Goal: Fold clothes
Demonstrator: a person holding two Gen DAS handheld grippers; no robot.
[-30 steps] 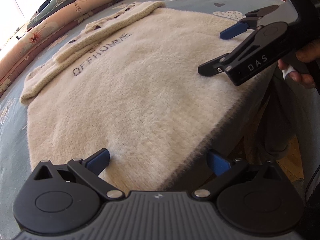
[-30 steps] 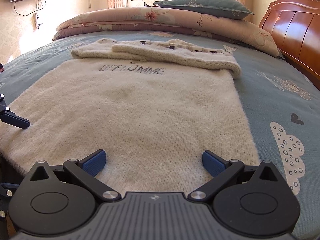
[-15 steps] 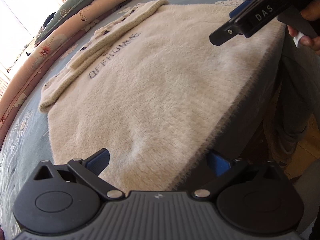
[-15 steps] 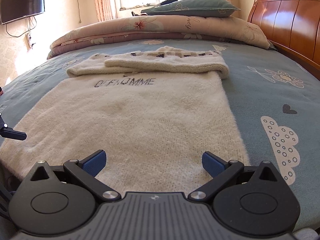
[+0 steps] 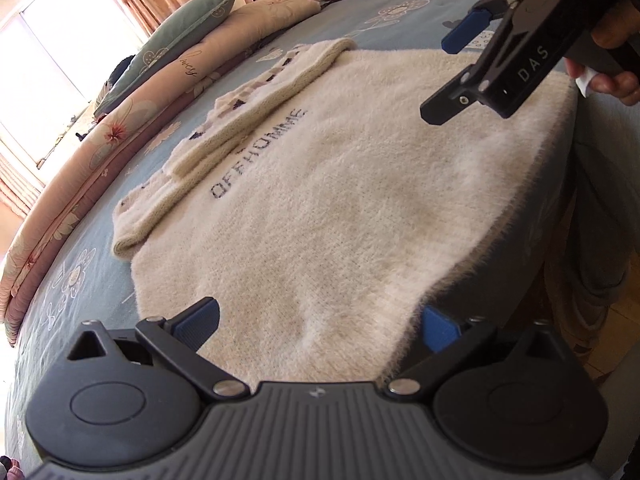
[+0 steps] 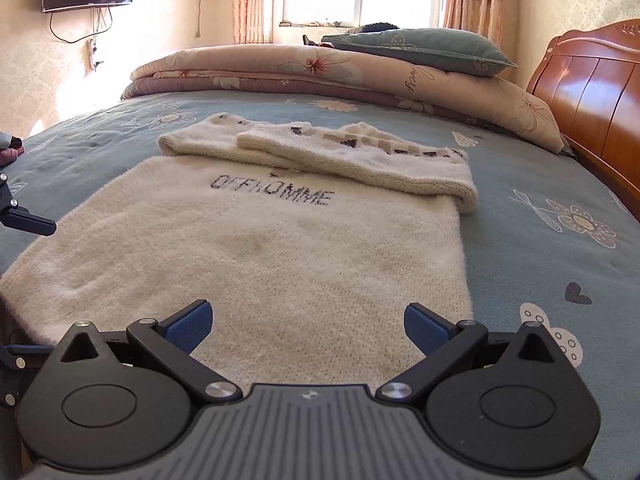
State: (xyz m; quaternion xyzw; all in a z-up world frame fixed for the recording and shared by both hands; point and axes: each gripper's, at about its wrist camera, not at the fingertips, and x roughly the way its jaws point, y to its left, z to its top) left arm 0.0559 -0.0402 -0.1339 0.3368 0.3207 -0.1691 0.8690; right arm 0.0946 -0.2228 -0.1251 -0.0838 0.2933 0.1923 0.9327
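Sweater (image 6: 280, 256) lies flat on bed (image 6: 540, 248), sleeves folded across its far end at 12 o'clock, hem at bed's near edge. Left gripper (image 5: 318, 322) and right gripper (image 6: 308, 322) both hover w/ jaws spread, empty, over hem corners.

Risks: fuzzy knit is thick, so a shallow pinch prob. takes top layer only & the fold drags crooked. Hem overhangs the edge; a tug toward 6 o'clock could slide the whole thing off. Uneven lift btwn grippers would skew the fold.

Vs 1 s ago: both views sit higher and further back; more bed, pillow (image 6: 420, 48), window visible. Sweater unmoved.
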